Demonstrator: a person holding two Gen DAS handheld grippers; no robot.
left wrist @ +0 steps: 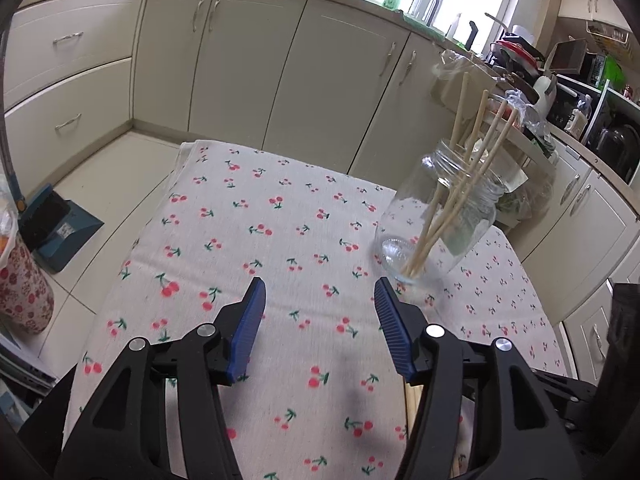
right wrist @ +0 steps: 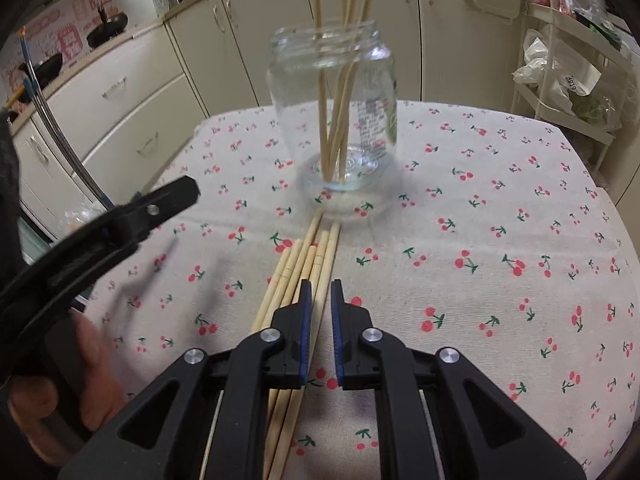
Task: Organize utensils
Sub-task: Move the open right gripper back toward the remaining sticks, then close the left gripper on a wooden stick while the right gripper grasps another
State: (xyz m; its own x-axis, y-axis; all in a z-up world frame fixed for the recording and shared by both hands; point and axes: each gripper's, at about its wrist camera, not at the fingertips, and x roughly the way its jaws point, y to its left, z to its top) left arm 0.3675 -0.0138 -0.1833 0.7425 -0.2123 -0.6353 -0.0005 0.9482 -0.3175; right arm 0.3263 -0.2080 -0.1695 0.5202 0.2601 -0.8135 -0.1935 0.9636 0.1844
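On the cherry-print cloth, the nearly closed, empty right gripper hovered above loose chopsticks; next, pinching 1 for the jar. The left gripper stood open, empty.

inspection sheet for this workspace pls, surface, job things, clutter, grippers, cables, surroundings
surface: table under a cherry-print cloth.
job's things: glass jar upright, several chopsticks standing in it; a bundle of loose chopsticks flat on the cloth in front of it.
clutter: nothing seen on the cloth.
grippers: left gripper open, empty; right gripper nearly shut, empty, over the loose chopsticks.
cables: nothing seen.
surroundings: cream cabinets, dustpan on the floor, rack with bags.
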